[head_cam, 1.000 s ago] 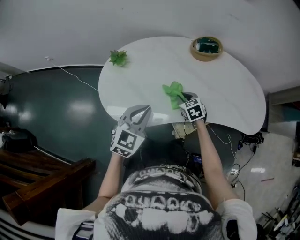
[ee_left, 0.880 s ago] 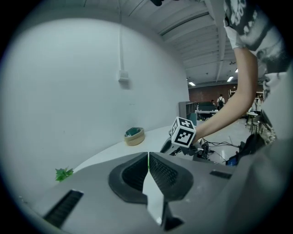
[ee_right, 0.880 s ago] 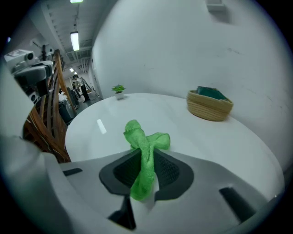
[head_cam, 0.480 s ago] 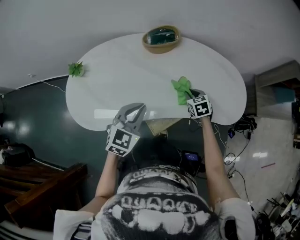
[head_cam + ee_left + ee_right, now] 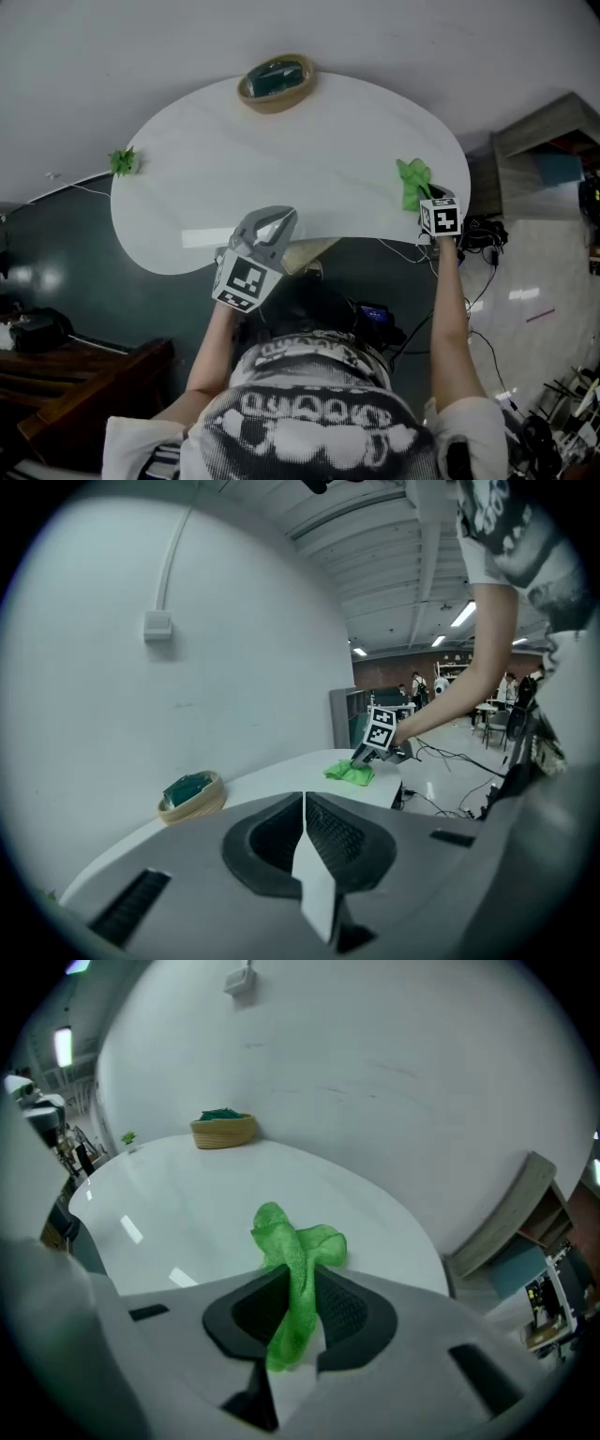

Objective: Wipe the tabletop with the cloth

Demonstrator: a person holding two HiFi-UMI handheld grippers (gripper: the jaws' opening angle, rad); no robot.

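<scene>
Rightward since half a second ago: right gripper (image 5: 419, 200) and green cloth (image 5: 411, 182) now sit at the far right end of the white table (image 5: 281, 159), cloth bunched on the top near the edge. Right gripper view shows the jaws pinched on the cloth, one fold standing up past them, a tail hanging below; head view shows only cloth ahead of the marker cube. Left gripper (image 5: 277, 217) at the near edge; its own view shows jaws pressed together, nothing between. Basket (image 5: 275, 82) at far edge, green sprig (image 5: 122, 161) at left rim.

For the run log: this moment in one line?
right claw shut on cloth | cloth on table right end | left claw shut, empty
</scene>
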